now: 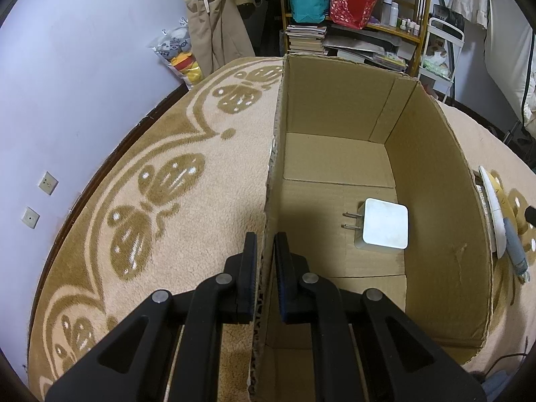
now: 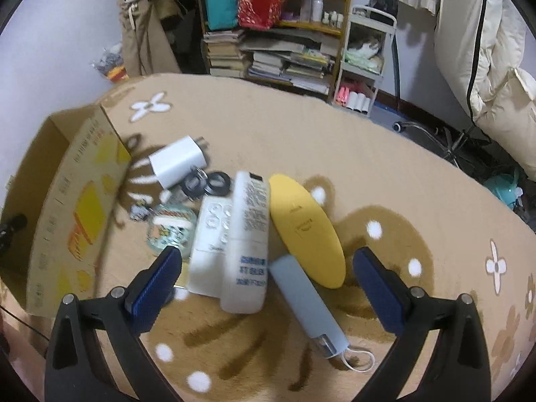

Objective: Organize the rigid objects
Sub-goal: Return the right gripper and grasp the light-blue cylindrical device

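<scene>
Left tool (image 1: pixel 264 254): I have it clamped on the cardboard box (image 1: pixel 435 181) wall.
Right tool (image 2: pixel 268 268): jaws wide, empty, above the pile on the rug (image 2: pixel 385 154).
Done: one white charger (image 1: pixel 385 224) in the box.
Left: one white bottle (image 2: pixel 248 234), one blue-grey power bank (image 2: pixel 308 301), one yellow oval case (image 2: pixel 305 227), another charger (image 2: pixel 177 164).

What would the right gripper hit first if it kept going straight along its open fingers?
Most likely the white bottle, lying centred between the fingers of the open right gripper, with the grey-blue stick just beside it. Depth is uncertain, so either could touch first.
</scene>
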The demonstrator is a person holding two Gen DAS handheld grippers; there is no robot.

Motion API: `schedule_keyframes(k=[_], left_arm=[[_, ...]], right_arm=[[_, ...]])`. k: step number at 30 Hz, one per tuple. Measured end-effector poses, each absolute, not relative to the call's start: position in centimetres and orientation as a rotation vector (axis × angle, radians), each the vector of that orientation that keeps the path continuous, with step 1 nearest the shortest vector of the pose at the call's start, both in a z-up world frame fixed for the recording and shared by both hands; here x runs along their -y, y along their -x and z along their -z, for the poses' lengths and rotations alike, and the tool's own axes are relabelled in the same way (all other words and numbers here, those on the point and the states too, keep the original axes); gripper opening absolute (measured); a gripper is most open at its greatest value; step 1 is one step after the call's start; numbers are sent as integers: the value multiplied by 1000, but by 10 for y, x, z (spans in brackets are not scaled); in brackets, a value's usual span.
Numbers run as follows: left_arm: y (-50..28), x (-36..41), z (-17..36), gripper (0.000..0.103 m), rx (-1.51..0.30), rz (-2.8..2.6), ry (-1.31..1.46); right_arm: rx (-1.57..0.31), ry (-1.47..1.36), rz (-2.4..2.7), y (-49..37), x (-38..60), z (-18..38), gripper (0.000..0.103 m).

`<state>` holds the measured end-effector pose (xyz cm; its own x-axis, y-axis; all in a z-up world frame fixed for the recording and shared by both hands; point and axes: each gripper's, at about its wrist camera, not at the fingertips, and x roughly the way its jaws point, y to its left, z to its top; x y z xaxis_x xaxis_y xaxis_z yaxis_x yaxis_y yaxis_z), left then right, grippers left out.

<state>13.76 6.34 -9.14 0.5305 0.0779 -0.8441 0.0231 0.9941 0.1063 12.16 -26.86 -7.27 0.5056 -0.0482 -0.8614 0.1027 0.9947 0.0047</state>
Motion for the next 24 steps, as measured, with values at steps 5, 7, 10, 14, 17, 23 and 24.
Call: schedule_keyframes(k=[5, 7, 10, 14, 17, 23, 24], left_arm=[[-138, -63, 91, 11, -1012, -33, -109], [-138, -63, 91, 11, -1012, -33, -108], [-138, -63, 91, 11, -1012, -32, -108], [-137, -63, 91, 11, -1012, -34, -108], [-137, -63, 91, 11, -1012, -33, -109], [-137, -63, 91, 11, -1012, -33, -110], [-137, -63, 91, 11, -1012, -34, -110]], right_arm=[[-1119, -70, 118, -122, 277, 97, 103], [-1147, -66, 133, -123, 279, 106, 101], [-1204, -97, 153, -125, 287, 121, 83], [-1214, -192, 159, -122, 301, 128, 65], [-1253, -197, 166, -122, 305, 136, 57], [-1298, -176, 182, -122, 306, 151, 47], [-1296, -187, 177, -122, 306, 150, 40]])
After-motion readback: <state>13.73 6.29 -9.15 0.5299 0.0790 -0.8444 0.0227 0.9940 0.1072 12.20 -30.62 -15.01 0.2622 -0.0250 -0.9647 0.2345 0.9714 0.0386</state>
